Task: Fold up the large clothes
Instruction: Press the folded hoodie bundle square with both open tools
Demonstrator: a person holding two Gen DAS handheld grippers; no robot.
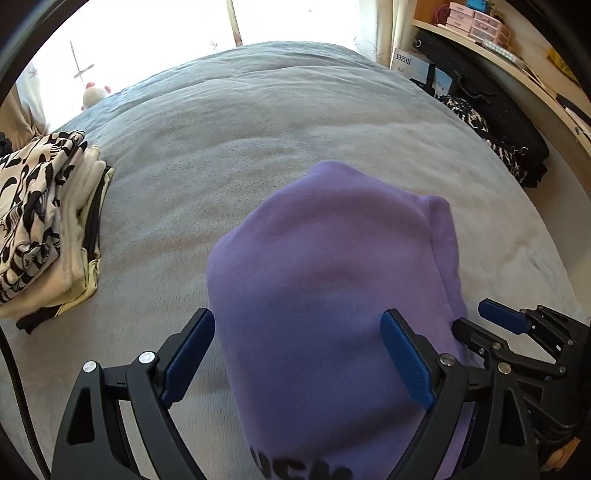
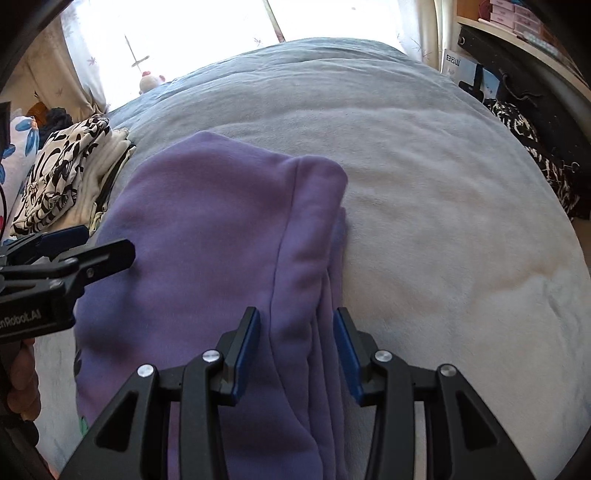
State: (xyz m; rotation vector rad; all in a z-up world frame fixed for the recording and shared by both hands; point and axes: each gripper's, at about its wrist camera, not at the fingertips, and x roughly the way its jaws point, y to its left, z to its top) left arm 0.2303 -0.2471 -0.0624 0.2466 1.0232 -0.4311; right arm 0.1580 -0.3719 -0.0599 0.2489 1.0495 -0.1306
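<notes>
A folded purple fleece garment lies on a bed covered with a pale grey plush blanket, toward the near side of the bed. Dark printed lettering shows at the garment's near edge in the left wrist view. Its right side is a stack of folded layers whose edges run along the blanket, seen clearly in the right wrist view.

The left tool hangs above the garment with its blue-padded jaws spread wide. The left pad sits over the blanket just beside the garment's left edge, the right pad over the purple cloth. Nothing is gripped between them.

The right tool is at the garment's right edge. Its jaws stand partly apart and straddle the layered folds; the cloth lies between the pads, but the pads do not press on it. In the left wrist view the right tool appears at the lower right, just beside the garment's corner. In the right wrist view the left tool reaches in from the left, with a hand below it.

A pile of folded clothes, topped by a black-and-white patterned piece over cream ones, rests on the bed's left side, apart from the purple garment. A small white plush toy sits at the far edge by the bright window. Wooden shelves with pink boxes stand to the right.
</notes>
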